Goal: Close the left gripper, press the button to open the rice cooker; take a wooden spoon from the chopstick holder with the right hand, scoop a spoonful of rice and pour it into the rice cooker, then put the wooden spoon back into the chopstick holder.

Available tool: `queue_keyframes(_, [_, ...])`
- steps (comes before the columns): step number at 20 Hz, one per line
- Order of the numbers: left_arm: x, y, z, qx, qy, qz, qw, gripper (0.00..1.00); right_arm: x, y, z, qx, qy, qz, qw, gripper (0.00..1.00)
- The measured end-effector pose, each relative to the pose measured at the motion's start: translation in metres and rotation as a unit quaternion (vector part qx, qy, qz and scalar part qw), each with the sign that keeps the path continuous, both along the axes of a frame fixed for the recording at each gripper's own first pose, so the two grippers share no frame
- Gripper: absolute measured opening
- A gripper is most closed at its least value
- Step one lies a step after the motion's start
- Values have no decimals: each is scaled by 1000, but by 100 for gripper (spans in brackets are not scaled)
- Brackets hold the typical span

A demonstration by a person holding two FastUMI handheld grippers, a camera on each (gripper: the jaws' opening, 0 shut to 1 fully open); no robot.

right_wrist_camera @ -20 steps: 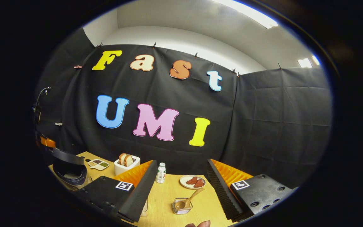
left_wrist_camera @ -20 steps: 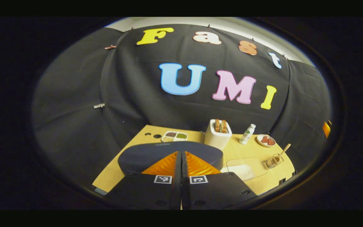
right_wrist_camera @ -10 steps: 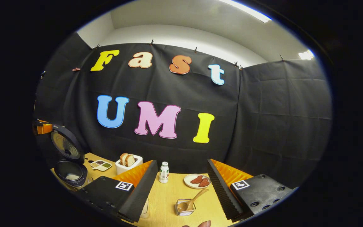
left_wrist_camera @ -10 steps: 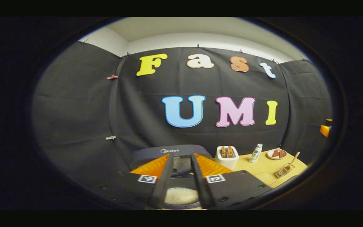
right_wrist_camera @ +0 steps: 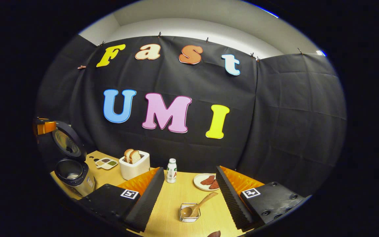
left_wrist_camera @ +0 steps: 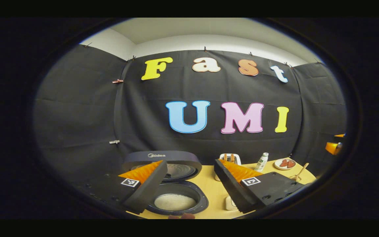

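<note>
The dark rice cooker (left_wrist_camera: 176,197) stands open just below my left gripper (left_wrist_camera: 190,163), its lid (left_wrist_camera: 163,158) raised and white rice in the pot. The left gripper is open with nothing between its fingers. In the right gripper view the same cooker (right_wrist_camera: 74,174) sits at the table's far left with the lid (right_wrist_camera: 66,143) upright. The wooden spoon (right_wrist_camera: 198,204) leans in the small clear chopstick holder (right_wrist_camera: 189,214), which sits on the table a little ahead of my open, empty right gripper (right_wrist_camera: 189,171).
On the wooden table (right_wrist_camera: 176,197) stand a white toaster (right_wrist_camera: 135,166) with bread, a small bottle (right_wrist_camera: 171,170), a plate (right_wrist_camera: 206,182) of red pieces and a divided dish (right_wrist_camera: 105,162). A pale container (left_wrist_camera: 230,203) lies under the left gripper's right finger.
The left gripper went from shut over the closed cooker to open and drew back. The cooker's lid swung up. The right gripper stayed open and barely moved.
</note>
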State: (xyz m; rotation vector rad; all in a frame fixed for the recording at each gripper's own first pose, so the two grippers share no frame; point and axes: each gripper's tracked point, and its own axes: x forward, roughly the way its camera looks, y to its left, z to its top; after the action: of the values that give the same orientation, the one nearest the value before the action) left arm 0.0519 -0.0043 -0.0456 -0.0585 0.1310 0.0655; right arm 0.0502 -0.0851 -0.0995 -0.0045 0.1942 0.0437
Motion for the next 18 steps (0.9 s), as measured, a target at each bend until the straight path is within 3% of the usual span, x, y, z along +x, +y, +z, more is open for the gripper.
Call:
queue_keyframes(2, [-1, -13, -3, -5, 7, -1, 1000, 97, 1, -2, -21, 12, 23, 18, 999, 98])
queue_keyframes(8, [-7, -37, -9, -9, 23, 5, 1000, 97, 14, -31, -101, 59, 114, 20, 991, 98])
queue_keyframes(15, [-9, -54, -17, -3, 45, 29, 999, 97, 32, -50, -188, 102, 210, 36, 972, 98])
queue_keyframes(18, [-11, -63, -19, -3, 53, 40, 998, 97, 42, -50, -225, 122, 250, 47, 960, 93])
